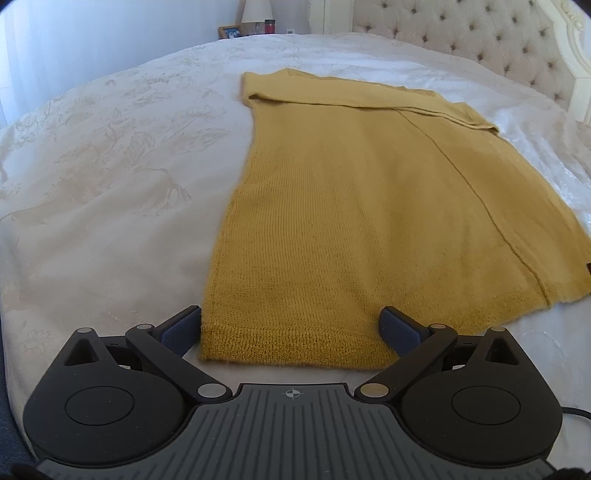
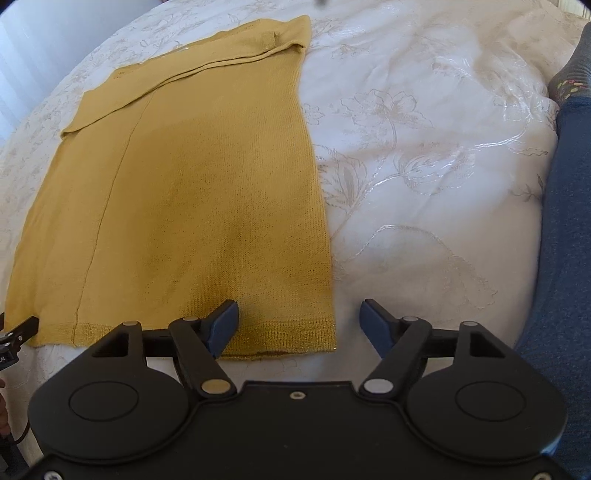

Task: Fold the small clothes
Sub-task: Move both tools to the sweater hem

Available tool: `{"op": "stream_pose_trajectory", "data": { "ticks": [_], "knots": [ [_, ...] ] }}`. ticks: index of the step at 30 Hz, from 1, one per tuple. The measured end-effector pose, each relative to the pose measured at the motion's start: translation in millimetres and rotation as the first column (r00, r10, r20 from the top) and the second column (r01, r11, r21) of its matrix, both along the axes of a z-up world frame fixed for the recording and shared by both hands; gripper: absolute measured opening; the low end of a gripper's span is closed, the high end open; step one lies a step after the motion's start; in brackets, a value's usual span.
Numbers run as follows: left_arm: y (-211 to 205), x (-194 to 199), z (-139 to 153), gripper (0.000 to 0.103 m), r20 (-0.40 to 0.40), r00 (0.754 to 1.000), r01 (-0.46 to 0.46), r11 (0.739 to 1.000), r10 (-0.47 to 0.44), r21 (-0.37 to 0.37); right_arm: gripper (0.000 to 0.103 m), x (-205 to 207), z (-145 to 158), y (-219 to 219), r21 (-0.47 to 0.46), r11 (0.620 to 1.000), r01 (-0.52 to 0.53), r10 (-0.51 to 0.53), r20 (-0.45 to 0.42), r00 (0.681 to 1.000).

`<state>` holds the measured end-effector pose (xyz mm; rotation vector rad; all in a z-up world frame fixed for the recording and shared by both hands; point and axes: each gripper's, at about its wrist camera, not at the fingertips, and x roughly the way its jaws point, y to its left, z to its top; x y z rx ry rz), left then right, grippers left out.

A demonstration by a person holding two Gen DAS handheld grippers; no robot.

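Observation:
A mustard-yellow knit top (image 1: 351,206) lies flat on the white bedspread (image 1: 110,177), its sides folded in and its hem toward me. My left gripper (image 1: 291,323) is open, its fingers straddling the hem's left corner just above the bed. In the right wrist view the same top (image 2: 192,192) fills the left half. My right gripper (image 2: 299,317) is open over the hem's right corner, its left fingertip (image 2: 225,319) above the fabric and its right one over bare bedspread (image 2: 424,147). Both are empty.
A tufted headboard (image 1: 480,37) stands at the back right. A nightstand with a lamp, a picture frame and a red cup (image 1: 269,26) is at the back. A person's blue-clad leg (image 2: 565,258) runs along the right edge. The left gripper's finger (image 2: 22,332) shows at the far left.

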<state>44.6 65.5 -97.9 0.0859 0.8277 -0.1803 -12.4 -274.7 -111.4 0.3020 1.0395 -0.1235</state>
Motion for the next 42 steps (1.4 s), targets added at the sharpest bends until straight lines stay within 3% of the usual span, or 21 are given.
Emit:
{"op": "stream_pose_trajectory", "data": {
  "ticks": [8, 14, 18, 22, 27, 30, 37, 42],
  "knots": [
    [2.4, 2.9, -0.3, 0.103, -0.004, 1.0, 0.02, 1.0, -0.02, -0.01, 0.087, -1.1, -6.5, -7.2, 0.129, 0.992, 0.01, -0.016, 0.042, 0.999],
    [5.4, 4.8, 3.5, 0.102, -0.028, 0.999, 0.042, 0.999, -0.043, -0.023, 0.087, -0.5, -4.6, -2.1, 0.101, 0.995, -0.001, -0.003, 0.031, 1.0],
    [8.4, 0.5, 8.9, 0.085, -0.023, 0.998, 0.061, 0.998, -0.061, -0.025, 0.084, 0.5, -3.1, 5.5, 0.051, 0.998, -0.029, 0.028, 0.01, 1.0],
    [13.0, 0.5, 11.5, 0.076, -0.031, 0.997, 0.066, 0.997, -0.067, -0.032, 0.069, -4.8, -0.6, 5.9, 0.067, 0.997, -0.044, 0.043, 0.017, 0.999],
    [10.3, 4.2, 5.4, 0.084, -0.032, 0.998, 0.06, 0.998, -0.061, -0.036, 0.071, -4.8, -3.1, 3.0, 0.087, 0.995, -0.037, 0.036, 0.009, 0.999],
    [3.9, 2.1, 1.8, 0.094, -0.013, 0.998, 0.067, 0.998, -0.068, -0.013, 0.081, -2.2, -5.3, 4.6, 0.1, 0.994, -0.045, 0.045, 0.007, 0.999],
    [0.4, -1.1, -0.7, 0.102, 0.02, 1.0, 0.011, 1.0, -0.011, -0.024, 0.103, -0.6, -10.5, 8.3, 0.139, 0.989, -0.055, 0.051, 0.026, 0.998],
    [-0.9, -2.4, -1.3, 0.102, 0.027, 1.0, -0.004, 1.0, 0.004, -0.017, 0.103, -0.6, -12.8, 7.0, 0.172, 0.985, -0.008, 0.001, 0.043, 0.999]
  ]
}}
